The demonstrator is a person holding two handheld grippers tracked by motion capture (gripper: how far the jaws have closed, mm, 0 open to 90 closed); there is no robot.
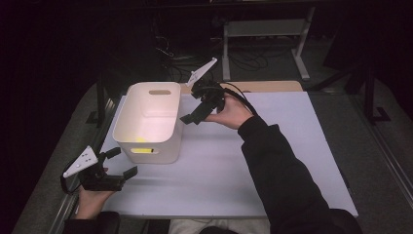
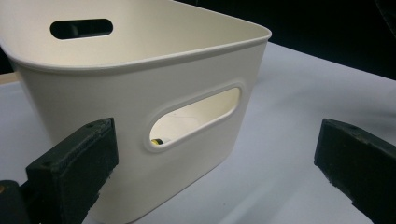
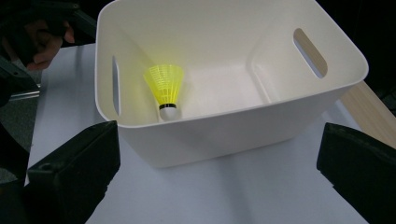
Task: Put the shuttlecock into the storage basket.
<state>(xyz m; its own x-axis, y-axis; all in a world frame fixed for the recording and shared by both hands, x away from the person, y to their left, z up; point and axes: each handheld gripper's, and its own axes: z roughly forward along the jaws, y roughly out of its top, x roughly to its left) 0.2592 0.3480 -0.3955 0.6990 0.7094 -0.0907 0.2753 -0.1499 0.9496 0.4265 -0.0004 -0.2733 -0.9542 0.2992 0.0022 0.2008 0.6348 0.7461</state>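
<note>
The right gripper (image 1: 195, 113) is hovering just beside the white bin (image 1: 148, 122), at about three o'clock from its far right corner in the high view, with its jaws spread wide and gripping nothing. In the right gripper view the two black jaws are rising at the seven and five o'clock corners, well apart, with the bin's near wall sitting between them and bare table (image 3: 243, 191) showing below it. The person's right hand (image 1: 229, 113) is wrapping the gripper body, and a dark sleeve (image 1: 282, 170) is running back toward five o'clock.

The left gripper (image 1: 122, 163) is resting low near the table's front left corner, at about seven o'clock from the bin, and its jaws are also standing wide apart and holding nothing. In the left gripper view one jaw is overlapping the bin's wall at eight o'clock, though whether it is touching cannot be told, while the other jaw is standing clear over the table at four o'clock. The left hand (image 1: 92, 200) is gripping it from below.

A yellow shuttlecock (image 3: 166, 91) is standing inside the bin, cork down and skirt up, close against the wall beside the slot handle (image 3: 115, 86). Through the oval handle (image 2: 196, 119) in the left gripper view, a sliver of its cork is peeking out at the opening's seven o'clock end. The bin is sitting upright on the white table (image 1: 272, 161), toward its ten o'clock area.
</note>
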